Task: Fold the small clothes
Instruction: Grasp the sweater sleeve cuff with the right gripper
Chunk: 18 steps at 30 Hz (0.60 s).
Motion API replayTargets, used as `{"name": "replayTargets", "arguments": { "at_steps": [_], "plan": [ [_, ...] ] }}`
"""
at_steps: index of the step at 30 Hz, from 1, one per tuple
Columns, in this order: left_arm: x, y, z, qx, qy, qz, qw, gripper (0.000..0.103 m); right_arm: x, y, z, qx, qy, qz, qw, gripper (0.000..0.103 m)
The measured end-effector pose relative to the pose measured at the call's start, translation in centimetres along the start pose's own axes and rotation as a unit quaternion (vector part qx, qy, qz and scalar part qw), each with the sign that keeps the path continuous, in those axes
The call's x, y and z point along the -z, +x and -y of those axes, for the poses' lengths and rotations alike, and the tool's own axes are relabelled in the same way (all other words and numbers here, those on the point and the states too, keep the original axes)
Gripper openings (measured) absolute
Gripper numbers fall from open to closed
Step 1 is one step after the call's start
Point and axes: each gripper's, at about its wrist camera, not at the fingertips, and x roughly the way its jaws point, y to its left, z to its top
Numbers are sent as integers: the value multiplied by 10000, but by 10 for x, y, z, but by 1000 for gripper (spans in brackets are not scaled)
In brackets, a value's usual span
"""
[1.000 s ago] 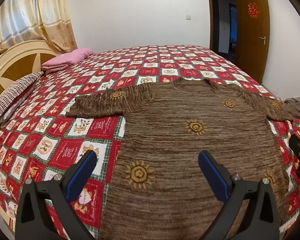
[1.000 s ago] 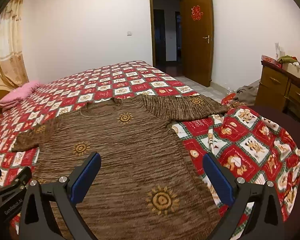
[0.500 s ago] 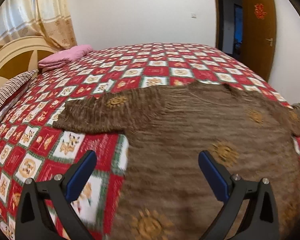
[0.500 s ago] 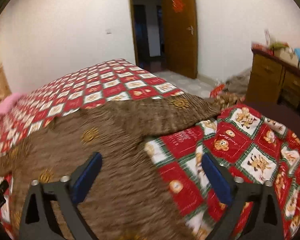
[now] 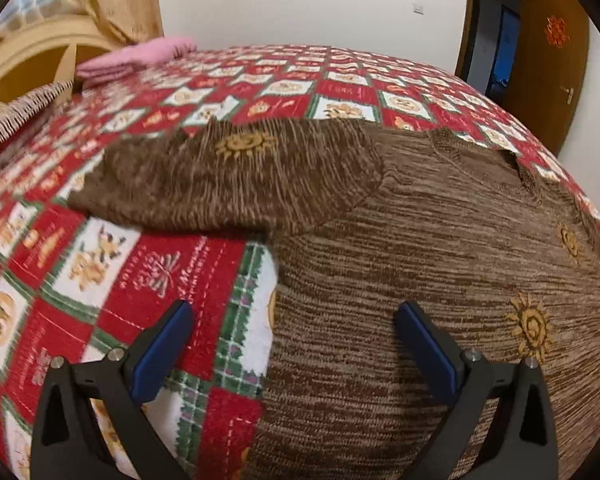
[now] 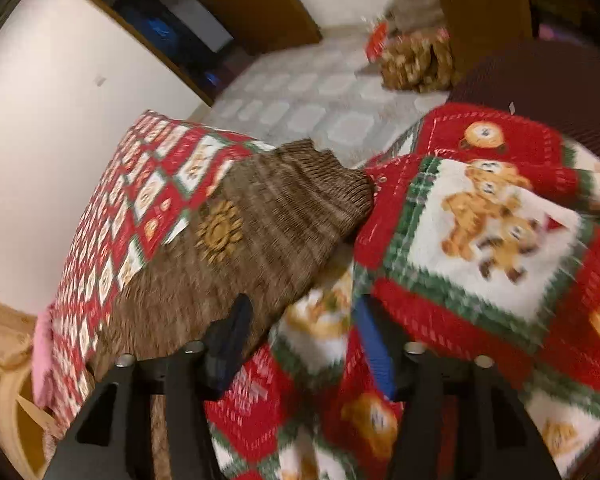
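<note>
Bedroom, white walls; my working surface is a bed under a red, green and white patchwork quilt (image 5: 148, 280) printed with bears.

Item one: brown knit sweater (image 5: 420, 240) with orange sun motifs, lying flat on the quilt, front up. Through my left camera its body fills the right and lower part of the view, neckline (image 5: 484, 160) toward the far side of the bed. Its left sleeve (image 5: 220, 184) stretches out to the left across the quilt. Through my right camera the other sleeve (image 6: 284, 216) runs up toward the bed's edge, cuff end just beside a raised fold of quilt.

Item two: my left gripper (image 5: 292, 344), jaws spread wide with nothing between them, hovering over the sweater's left side seam where knit meets quilt.

Item three: my right gripper (image 6: 304, 340), view rolled and badly smeared. Its jaws have just been closing and stand about half apart. Quilt shows in the gap; the left pad sits at the sleeve's lower edge, though I can't tell through the blur whether it touches the knit.

Background: folded pink blanket (image 5: 136, 60) and a cream headboard (image 5: 28, 64) at the far left, brown wooden door (image 5: 548, 68) at the right.
</note>
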Motion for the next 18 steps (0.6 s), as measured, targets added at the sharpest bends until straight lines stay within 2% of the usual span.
{"name": "replayTargets", "arguments": {
  "at_steps": [2,4,7,13,14,15,16,18],
  "plan": [
    [2,-1,0,46,-22,22,10000,103,-8,4,-5,111,-19,10,9999,68],
    [2,-1,1,50,-14,41,10000,103,-16,11,-10,266,-97,-58,9996,69],
    [2,-1,1,59,-12,49,10000,103,-24,24,-9,166,21,-177,9997,69],
    [0,2,0,117,-48,81,9999,103,-34,29,-8,40,12,211,9998,68],
    [0,1,0,120,-50,82,9999,103,-33,29,-10,73,-108,274,9995,58],
    [0,1,0,121,-53,80,9999,103,-32,31,-12,72,-235,269,9993,31],
    [0,1,-1,135,-59,82,9999,103,-32,35,-14,122,-381,201,9990,20],
    [0,1,-1,160,-69,93,9998,103,-35,38,-12,87,-449,230,9987,14]
  ]
}}
